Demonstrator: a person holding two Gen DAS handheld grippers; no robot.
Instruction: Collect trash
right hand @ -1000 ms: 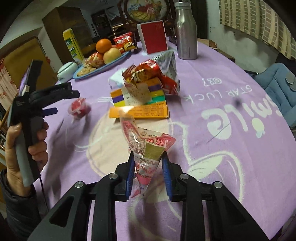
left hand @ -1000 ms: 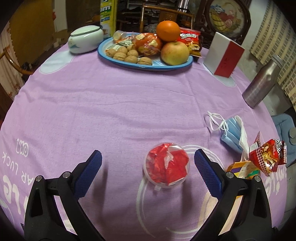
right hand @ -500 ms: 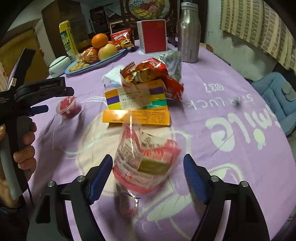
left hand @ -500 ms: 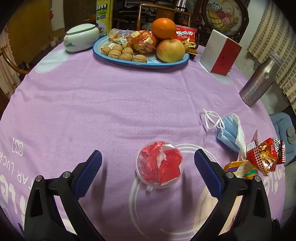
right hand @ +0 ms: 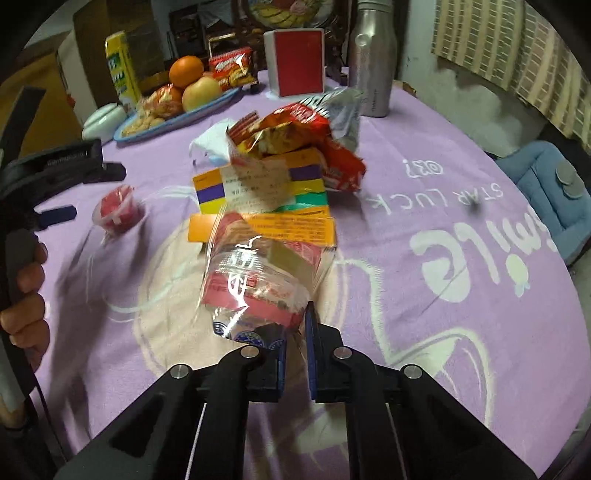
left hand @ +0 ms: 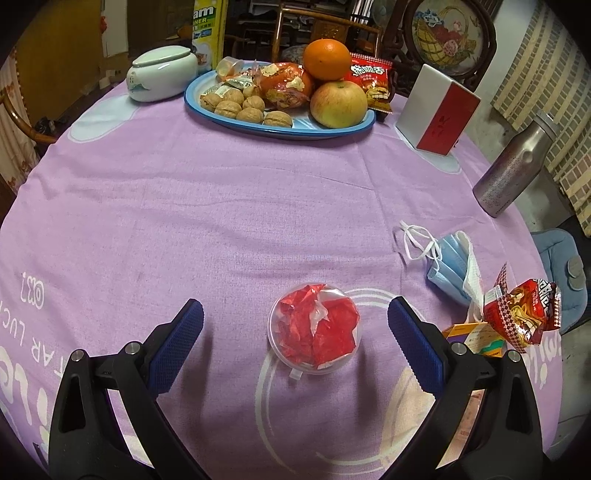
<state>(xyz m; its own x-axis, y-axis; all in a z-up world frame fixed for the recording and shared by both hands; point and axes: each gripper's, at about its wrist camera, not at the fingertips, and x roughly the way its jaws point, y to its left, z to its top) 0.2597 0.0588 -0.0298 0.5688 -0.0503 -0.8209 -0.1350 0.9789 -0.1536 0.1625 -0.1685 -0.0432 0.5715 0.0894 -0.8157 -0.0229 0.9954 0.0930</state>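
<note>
1. Right gripper (right hand: 295,343) is pressed together, pinching the clear wrapper (right hand: 255,284) by its near edge, beside the trash pile (right hand: 273,173).
2. Left gripper (left hand: 295,332), spread wide, straddles the plastic cup (left hand: 314,328) on the tablecloth (left hand: 221,206), likely readying a grab.

A round table (left hand: 258,206) covered by a lilac cloth printed with white lettering fills most of both views. Behind it, dark carved wooden chairs (left hand: 325,26) are seen, and a round dark-framed picture of a flower basket (left hand: 448,37) is set upright at the far edge. On the right, a wall hung with a tan brick-patterned covering (left hand: 543,92) is shown above a pale, stained plaster wall (right hand: 472,96). A pale blue padded seat cushion (right hand: 550,184) is placed beside the table on that side. At the left, a yellow-brown wooden cabinet (left hand: 70,48) is visible. The room behind is dimly lit.
</note>
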